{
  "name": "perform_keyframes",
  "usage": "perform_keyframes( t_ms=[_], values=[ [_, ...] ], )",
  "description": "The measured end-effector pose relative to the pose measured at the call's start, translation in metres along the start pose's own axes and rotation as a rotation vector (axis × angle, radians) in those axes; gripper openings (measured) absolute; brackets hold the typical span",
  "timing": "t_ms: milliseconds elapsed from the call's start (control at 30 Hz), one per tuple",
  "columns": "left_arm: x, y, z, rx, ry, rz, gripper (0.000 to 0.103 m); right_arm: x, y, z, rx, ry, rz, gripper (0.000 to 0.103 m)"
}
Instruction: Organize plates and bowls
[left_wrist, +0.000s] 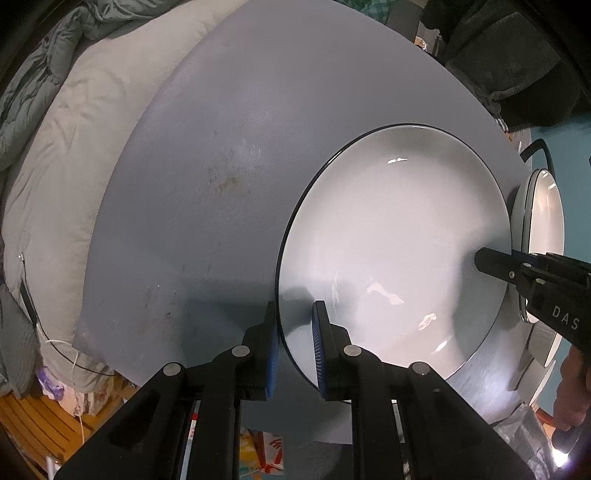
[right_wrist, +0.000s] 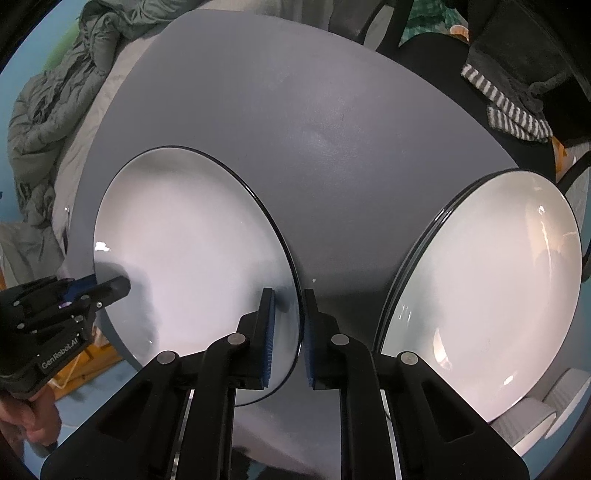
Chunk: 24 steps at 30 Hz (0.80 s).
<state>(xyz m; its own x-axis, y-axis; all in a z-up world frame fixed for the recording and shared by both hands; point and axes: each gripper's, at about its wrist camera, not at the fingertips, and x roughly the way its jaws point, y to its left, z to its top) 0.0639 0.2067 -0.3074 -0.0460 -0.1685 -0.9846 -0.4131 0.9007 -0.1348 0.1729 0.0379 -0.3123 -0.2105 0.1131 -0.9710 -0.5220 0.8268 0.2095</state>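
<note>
A large white plate with a dark rim (left_wrist: 391, 236) (right_wrist: 184, 251) lies over the near part of the grey round table (left_wrist: 221, 147) (right_wrist: 314, 122). My left gripper (left_wrist: 294, 306) (right_wrist: 107, 286) is shut on the plate's left rim, one blue pad above it and one below. My right gripper (right_wrist: 288, 295) (left_wrist: 491, 260) is shut on the opposite rim. I cannot tell whether the plate rests on the table or hangs just above it. Just to the right lies a stack of like white plates (right_wrist: 480, 288) (left_wrist: 546, 214).
Grey-green bedding (left_wrist: 74, 129) (right_wrist: 48, 122) lies past the table's left edge. A dark chair with a striped cloth (right_wrist: 513, 114) stands at the far right. More white dishes (right_wrist: 535, 417) show partly below the stack. A person's hand (right_wrist: 33, 417) holds the left gripper.
</note>
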Motion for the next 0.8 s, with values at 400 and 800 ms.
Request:
perform_keyframes(
  t_ms=[400, 800],
  values=[
    [-0.024, -0.017, -0.002, 0.062, -0.020, 0.040, 0.013, -0.022, -0.010, -0.008, 0.048, 0.000, -0.010, 0.012],
    [-0.060, -0.036, 0.011, 0.091, -0.085, -0.002, 0.002, -0.014, -0.040, -0.014, 0.225, 0.033, 0.075, 0.006]
  ],
)
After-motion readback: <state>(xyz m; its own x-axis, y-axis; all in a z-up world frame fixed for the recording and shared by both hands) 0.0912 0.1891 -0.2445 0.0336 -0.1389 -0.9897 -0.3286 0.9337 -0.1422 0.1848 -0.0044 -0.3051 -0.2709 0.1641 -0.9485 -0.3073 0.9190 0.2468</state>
